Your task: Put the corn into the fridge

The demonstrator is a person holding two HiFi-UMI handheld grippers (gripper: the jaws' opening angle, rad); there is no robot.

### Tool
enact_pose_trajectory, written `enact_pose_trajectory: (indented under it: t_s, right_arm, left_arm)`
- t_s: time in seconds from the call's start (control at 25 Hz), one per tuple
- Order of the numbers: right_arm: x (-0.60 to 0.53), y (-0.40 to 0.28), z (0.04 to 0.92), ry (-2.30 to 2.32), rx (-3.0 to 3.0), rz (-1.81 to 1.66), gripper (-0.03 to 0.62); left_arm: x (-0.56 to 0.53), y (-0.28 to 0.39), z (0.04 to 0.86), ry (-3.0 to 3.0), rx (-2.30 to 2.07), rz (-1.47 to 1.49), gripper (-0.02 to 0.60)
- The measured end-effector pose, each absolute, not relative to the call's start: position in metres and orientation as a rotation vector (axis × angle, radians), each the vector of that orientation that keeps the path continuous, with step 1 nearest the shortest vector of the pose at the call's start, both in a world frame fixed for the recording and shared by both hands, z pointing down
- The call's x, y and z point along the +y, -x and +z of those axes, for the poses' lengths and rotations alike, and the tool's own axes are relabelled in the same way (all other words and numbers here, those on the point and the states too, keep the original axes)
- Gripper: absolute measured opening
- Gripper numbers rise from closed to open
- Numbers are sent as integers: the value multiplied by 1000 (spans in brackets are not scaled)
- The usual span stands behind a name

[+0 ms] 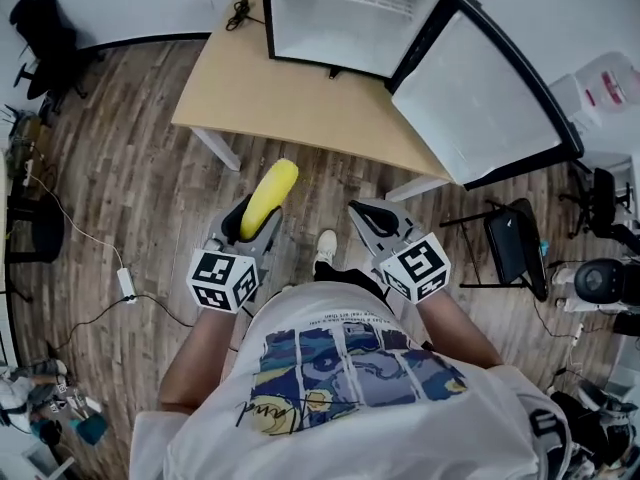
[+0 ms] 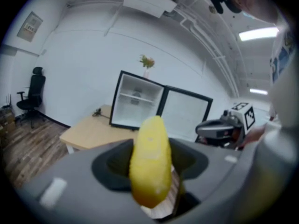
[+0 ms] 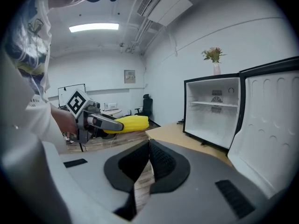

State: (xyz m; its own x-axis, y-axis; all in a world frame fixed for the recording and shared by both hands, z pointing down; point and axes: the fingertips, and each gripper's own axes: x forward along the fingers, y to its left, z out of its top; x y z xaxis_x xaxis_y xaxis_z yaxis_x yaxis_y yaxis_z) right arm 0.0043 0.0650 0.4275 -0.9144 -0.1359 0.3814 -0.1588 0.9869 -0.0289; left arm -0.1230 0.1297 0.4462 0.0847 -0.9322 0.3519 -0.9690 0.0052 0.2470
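Observation:
My left gripper (image 1: 256, 216) is shut on a yellow corn cob (image 1: 269, 197), which sticks out past its jaws toward the table. In the left gripper view the corn (image 2: 150, 158) fills the gap between the jaws. My right gripper (image 1: 372, 218) is beside it, shut with nothing between its pads (image 3: 159, 160). The small white fridge (image 1: 352, 15) stands on the wooden table (image 1: 290, 98) ahead, its door (image 1: 480, 98) swung wide open to the right. The right gripper view shows the fridge's bare shelves (image 3: 214, 104) and the left gripper with the corn (image 3: 131, 123).
Both grippers hover over wood floor short of the table's near edge. A black folding chair (image 1: 512, 243) stands at the right, a cable and power strip (image 1: 126, 284) lie on the floor at the left, and an office chair (image 1: 45, 28) is far left.

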Motion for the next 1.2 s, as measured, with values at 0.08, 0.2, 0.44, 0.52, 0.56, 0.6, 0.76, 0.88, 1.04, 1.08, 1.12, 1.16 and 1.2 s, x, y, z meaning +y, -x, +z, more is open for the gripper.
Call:
enact_pose_trajectory:
  t_s: [0.08,0.2,0.44,0.52,0.56,0.6,0.76,0.88,1.04,1.08,1.12,1.16,1.2]
  right_arm:
    - [37,5,423,-176,-2751,55,12]
    - [1,6,425,-150,-2745,74,12]
    - [-63,-10,448,-199,-2705,161,12]
    - [-76,-12,452,-218,-2698,191,12]
    - [-83,-12,453,-228,-2696,200,12]
    - [-90,-11,455,-241,-2694,208,12]
    - [-116,-5,455,-323,-2678,233,12]
    - [-136,-2,448,-415,-2669,243,12]
    - [-159,-1,444,-533,-2632,260,12]
    - [-164,-1,442,-564,-2622,267,12]
    - [-168,-1,441,-597,-2612,276,12]
    - [-172,-1,439,-631,-2602,286,12]
    - [-176,-1,438,-664,-2592,296,12]
  left_arm:
    - [98,134,446,-1942,-1885,150,241]
    - [51,145,448,-1934,-1897,183,241]
    - [-45,165,453,-1921,-1943,197,241]
    - [-73,175,460,-1896,-1954,209,241]
    - [-87,182,464,-1884,-1960,213,241]
    - [-102,190,468,-1873,-1967,217,241]
    - [-157,220,487,-1836,-1981,229,241]
    - [-199,241,501,-1831,-1981,243,241]
    - [-249,266,518,-1817,-1977,252,241]
    - [-261,272,522,-1812,-1977,254,241]
    - [-272,277,526,-1809,-1979,257,241]
    - [-284,282,529,-1807,-1980,263,241]
    - [-295,287,533,-1806,-1980,270,241]
